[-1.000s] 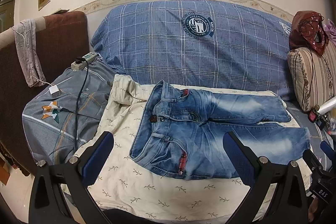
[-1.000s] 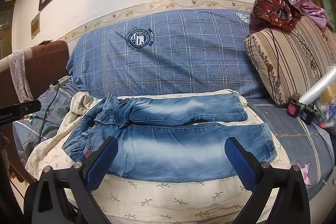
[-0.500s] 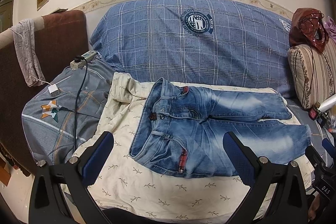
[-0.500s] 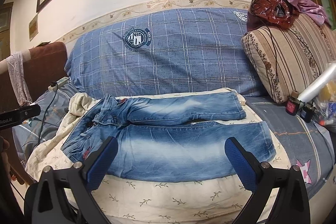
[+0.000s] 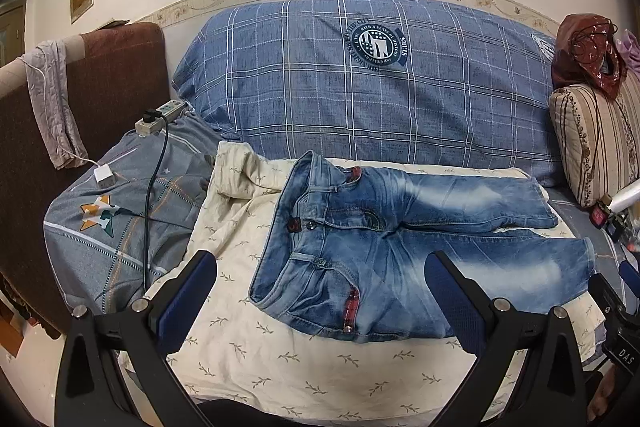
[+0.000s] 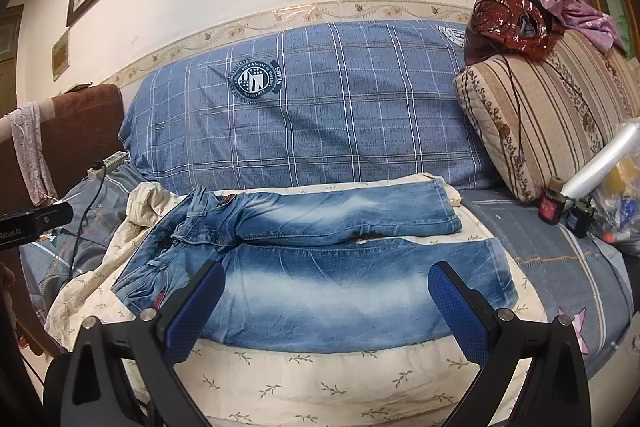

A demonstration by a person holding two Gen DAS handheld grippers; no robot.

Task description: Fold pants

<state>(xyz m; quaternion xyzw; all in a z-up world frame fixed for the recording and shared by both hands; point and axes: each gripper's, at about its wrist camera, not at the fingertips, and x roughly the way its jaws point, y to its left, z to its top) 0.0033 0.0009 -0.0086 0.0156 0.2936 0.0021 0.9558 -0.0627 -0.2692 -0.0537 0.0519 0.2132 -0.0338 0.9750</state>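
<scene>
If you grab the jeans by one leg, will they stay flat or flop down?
Probably flop: the jeans lie limp with wrinkles near the waistband. Likely heavyish, since the denim looks thick. The other leg would likely drag along.

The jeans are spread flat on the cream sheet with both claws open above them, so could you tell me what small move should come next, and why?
Probably lower the left claw onto the waistband edge of the jeans and grip it. Both claws are open and hold nothing, the right claw hangs over the near leg, and the two legs still lie side by side on the cream sheet, unfolded.
</scene>
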